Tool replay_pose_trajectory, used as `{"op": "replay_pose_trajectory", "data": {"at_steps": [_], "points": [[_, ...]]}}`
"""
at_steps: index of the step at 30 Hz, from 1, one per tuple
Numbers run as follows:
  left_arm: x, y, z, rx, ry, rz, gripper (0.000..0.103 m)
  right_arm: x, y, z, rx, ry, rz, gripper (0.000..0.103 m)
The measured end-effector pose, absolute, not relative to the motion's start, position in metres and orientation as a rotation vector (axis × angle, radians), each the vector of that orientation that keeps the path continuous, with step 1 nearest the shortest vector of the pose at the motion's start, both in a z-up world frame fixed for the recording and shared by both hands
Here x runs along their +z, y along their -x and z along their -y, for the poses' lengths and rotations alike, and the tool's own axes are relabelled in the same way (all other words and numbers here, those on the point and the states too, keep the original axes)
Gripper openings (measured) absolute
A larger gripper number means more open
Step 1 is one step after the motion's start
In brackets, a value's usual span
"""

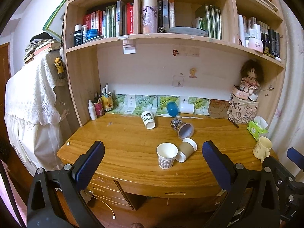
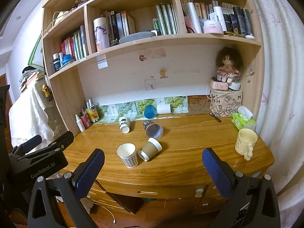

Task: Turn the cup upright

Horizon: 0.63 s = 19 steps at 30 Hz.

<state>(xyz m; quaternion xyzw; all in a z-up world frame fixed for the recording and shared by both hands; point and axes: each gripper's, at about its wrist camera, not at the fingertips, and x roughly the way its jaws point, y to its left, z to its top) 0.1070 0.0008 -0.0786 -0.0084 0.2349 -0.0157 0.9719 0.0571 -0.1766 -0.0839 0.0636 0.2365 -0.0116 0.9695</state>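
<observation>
Several cups lie on their sides on the wooden desk (image 1: pixel 123 142): a brown paper cup (image 1: pixel 187 149) (image 2: pixel 150 149), a dark patterned cup (image 1: pixel 182 128) (image 2: pixel 153 129), a white cup with a panda print (image 1: pixel 148 119) (image 2: pixel 124 124), a blue cup (image 1: pixel 172 108) (image 2: pixel 149 111) and a white cup (image 1: pixel 187 108) (image 2: pixel 163 108) at the back. A checked paper cup (image 1: pixel 166 157) (image 2: pixel 128 154) and a cream mug (image 1: pixel 263 148) (image 2: pixel 246 142) stand upright. My left gripper (image 1: pixel 153 157) and right gripper (image 2: pixel 153 166) are open and empty, held before the desk's front edge.
A bookshelf (image 1: pixel 152 38) overhangs the desk's back. Bottles and a pen holder (image 1: pixel 100 104) stand back left. A patterned box with a doll (image 1: pixel 244 110) and a green tissue pack (image 1: pixel 257 129) stand at the right. Drawers (image 2: pixel 148 191) sit below the desk edge.
</observation>
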Motion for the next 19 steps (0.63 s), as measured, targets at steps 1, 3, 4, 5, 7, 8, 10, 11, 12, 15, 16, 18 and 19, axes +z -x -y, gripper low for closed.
{"op": "replay_pose_trajectory", "data": {"at_steps": [1,3,4,5,7,8,10,11,12,15,16,18,19], "points": [[-0.079,-0.108,0.000,-0.033,0.016,-0.473,0.103,-0.084,-0.058,0.177,-0.023,-0.129,-0.478,0.103],[-0.079,-0.110,0.000,-0.034,0.015,-0.471,0.103,-0.084,-0.058,0.177,-0.023,-0.128,-0.479,0.103],[-0.079,-0.111,0.001,-0.034,0.014,-0.471,0.103,-0.084,-0.060,0.177,-0.021,-0.128,-0.480,0.103],[-0.079,-0.111,0.001,-0.033,0.014,-0.472,0.103,-0.084,-0.062,0.178,-0.020,-0.129,-0.481,0.103],[-0.079,-0.110,0.001,-0.034,0.015,-0.471,0.103,-0.085,-0.063,0.178,-0.019,-0.128,-0.485,0.103],[-0.079,-0.111,0.001,-0.033,0.015,-0.471,0.103,-0.085,-0.066,0.178,-0.017,-0.129,-0.487,0.103],[-0.079,-0.110,0.001,-0.035,0.016,-0.472,0.103,-0.086,-0.069,0.179,-0.015,-0.131,-0.491,0.103],[-0.079,-0.111,0.001,-0.035,0.016,-0.473,0.103,-0.086,-0.070,0.179,-0.014,-0.131,-0.493,0.103],[-0.079,-0.112,0.001,-0.036,0.016,-0.474,0.103,-0.086,-0.071,0.178,-0.014,-0.130,-0.495,0.103],[-0.080,-0.116,0.003,-0.041,0.011,-0.479,0.103,-0.087,-0.072,0.178,-0.015,-0.129,-0.497,0.103],[-0.081,-0.118,0.003,-0.043,0.010,-0.480,0.103,-0.087,-0.073,0.178,-0.016,-0.129,-0.498,0.103],[-0.082,-0.120,0.004,-0.046,0.007,-0.481,0.103,-0.088,-0.074,0.178,-0.017,-0.130,-0.500,0.103],[-0.082,-0.121,0.005,-0.048,0.005,-0.482,0.103,-0.088,-0.075,0.178,-0.017,-0.130,-0.502,0.103]]}}
